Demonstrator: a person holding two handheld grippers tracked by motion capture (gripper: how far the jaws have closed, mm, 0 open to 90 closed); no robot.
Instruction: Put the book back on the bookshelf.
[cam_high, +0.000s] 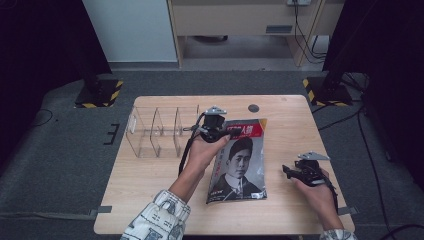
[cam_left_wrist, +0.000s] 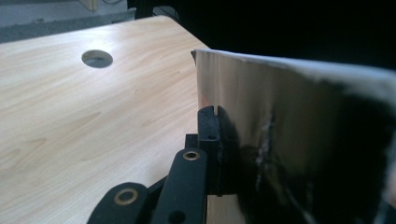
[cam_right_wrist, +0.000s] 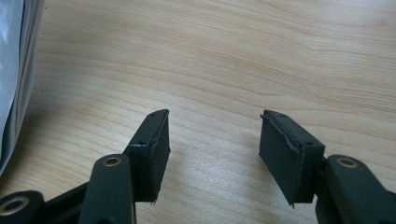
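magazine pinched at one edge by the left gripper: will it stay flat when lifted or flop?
Probably flops: the magazine is thin and the left gripper is shut on its top edge alone, with the near end lying on the table. The glossy cover already curves past the jaw, so it likely bends and may slip. The right gripper stands open beside it, free to support.

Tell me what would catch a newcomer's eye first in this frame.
The magazine with a black-and-white portrait cover, mid-table, its far edge pinched and raised by the left gripper. Next, the clear acrylic divider rack at the table's far left. The right gripper rests open on bare wood to the magazine's right.
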